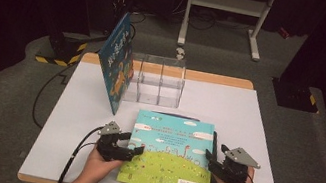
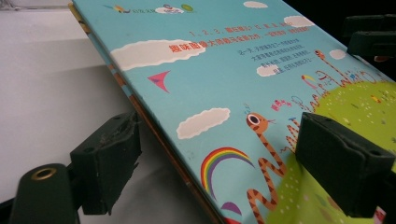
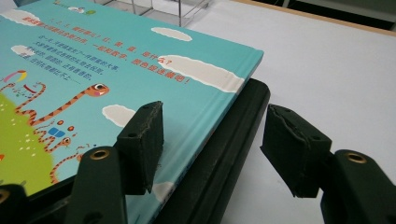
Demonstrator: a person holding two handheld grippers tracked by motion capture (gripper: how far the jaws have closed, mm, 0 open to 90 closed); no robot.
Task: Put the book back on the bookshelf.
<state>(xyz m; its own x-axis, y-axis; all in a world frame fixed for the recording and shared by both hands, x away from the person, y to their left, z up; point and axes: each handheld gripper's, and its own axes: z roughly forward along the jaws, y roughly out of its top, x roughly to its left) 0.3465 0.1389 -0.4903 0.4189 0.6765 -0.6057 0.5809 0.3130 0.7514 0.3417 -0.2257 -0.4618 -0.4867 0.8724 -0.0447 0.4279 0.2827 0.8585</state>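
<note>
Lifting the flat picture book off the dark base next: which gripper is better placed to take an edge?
Left, probably. The left gripper has its open jaws astride the picture book's raised edge. The right gripper has its jaws astride both the book's edge and the dark base beneath.

The picture book (image 1: 171,154) lying flat hides most of a dark book (image 3: 224,154) beneath it — just a black edge shows along its right side. In the left gripper view the cover runs off the top, right and bottom edges. The small print on the cover is too small to read from the high view. The leaning blue book (image 1: 116,60) hides the left end of the clear plastic organizer (image 1: 160,81) — how they touch cannot be told.
</note>
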